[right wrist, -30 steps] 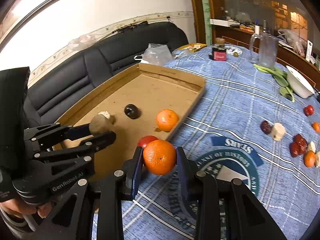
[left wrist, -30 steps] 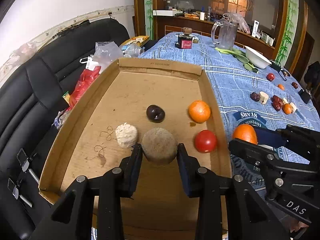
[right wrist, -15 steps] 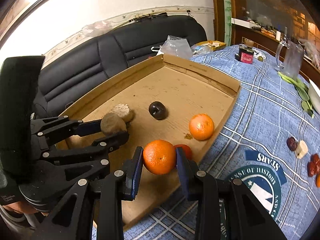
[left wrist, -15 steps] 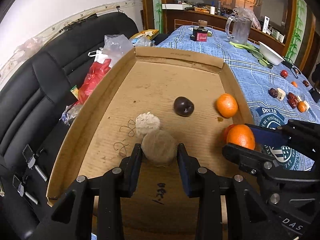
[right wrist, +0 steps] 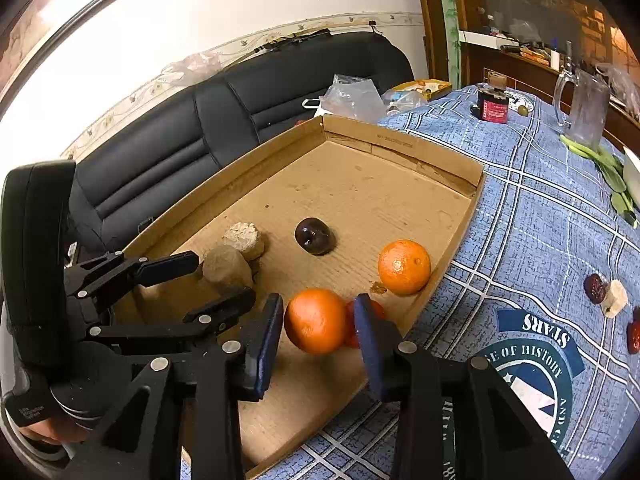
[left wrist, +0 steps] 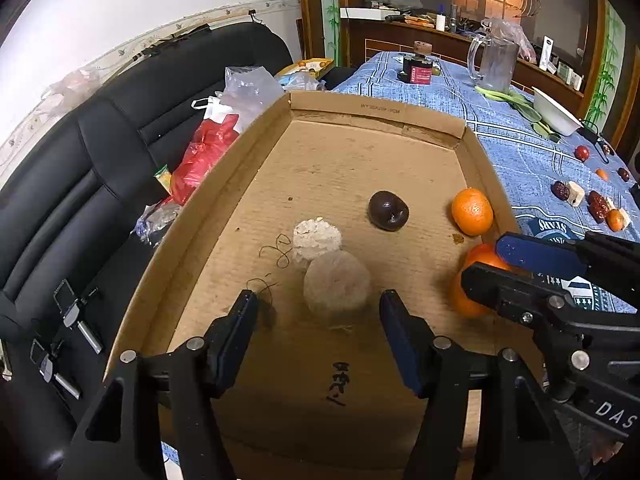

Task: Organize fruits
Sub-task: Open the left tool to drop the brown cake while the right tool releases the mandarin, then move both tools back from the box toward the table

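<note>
A shallow cardboard tray (left wrist: 244,168) (right wrist: 404,146) lies on the blue table. My left gripper (left wrist: 316,312) is open, and a brown rough fruit (left wrist: 336,286) (right wrist: 226,268) rests on the tray floor between its fingers, against a pale lumpy fruit (left wrist: 316,238) (right wrist: 244,238). My right gripper (right wrist: 318,322) has its jaws apart around an orange (right wrist: 316,320) (left wrist: 466,296) that sits in the tray beside a red tomato (right wrist: 352,320). A dark plum (left wrist: 388,210) (right wrist: 314,236) and a second orange (left wrist: 472,212) (right wrist: 404,266) lie farther in.
A black sofa (left wrist: 100,152) with plastic bags (left wrist: 224,120) flanks the tray's left side. On the tablecloth to the right lie several small fruits (left wrist: 596,208), a white bowl (left wrist: 556,112), a glass mug (left wrist: 494,60) and a dark jar (left wrist: 418,70).
Both grippers have opened. The brown fruit has been set down beside the pale one, and the orange has been lowered into the tray by the tomato.
</note>
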`<state>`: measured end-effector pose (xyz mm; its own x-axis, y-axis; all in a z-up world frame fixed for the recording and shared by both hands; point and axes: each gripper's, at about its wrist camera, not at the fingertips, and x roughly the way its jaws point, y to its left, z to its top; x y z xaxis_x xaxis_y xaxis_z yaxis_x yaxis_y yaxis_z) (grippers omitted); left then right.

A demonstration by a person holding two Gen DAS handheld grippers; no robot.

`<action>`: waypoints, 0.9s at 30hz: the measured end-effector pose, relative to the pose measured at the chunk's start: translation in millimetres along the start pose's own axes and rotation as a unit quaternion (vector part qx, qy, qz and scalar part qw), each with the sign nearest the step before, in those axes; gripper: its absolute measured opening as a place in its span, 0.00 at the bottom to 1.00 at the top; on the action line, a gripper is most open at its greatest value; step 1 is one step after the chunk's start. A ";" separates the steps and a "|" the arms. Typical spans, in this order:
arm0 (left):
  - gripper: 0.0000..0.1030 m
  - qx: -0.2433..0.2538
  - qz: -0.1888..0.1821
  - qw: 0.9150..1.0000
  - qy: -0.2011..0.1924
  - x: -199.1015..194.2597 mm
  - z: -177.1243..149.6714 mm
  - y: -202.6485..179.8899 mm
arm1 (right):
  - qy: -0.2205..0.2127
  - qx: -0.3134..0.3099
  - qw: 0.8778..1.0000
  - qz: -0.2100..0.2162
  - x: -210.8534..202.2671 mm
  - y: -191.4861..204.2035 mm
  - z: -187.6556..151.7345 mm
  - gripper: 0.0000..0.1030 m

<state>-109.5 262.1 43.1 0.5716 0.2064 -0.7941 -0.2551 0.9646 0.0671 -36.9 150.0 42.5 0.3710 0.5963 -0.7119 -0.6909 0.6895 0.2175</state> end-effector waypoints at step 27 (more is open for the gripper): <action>0.87 0.039 -0.049 0.996 -0.064 -34.7 19.5 -96.9 | -0.054 0.063 0.992 -0.094 -95.9 -71.8 -39.5 0.67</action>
<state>-89.4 164.8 75.9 0.6870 0.1243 -0.7160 -0.1336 0.9901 0.0437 -47.3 27.1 68.8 0.5550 0.4879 -0.6738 -0.5229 0.8345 0.1736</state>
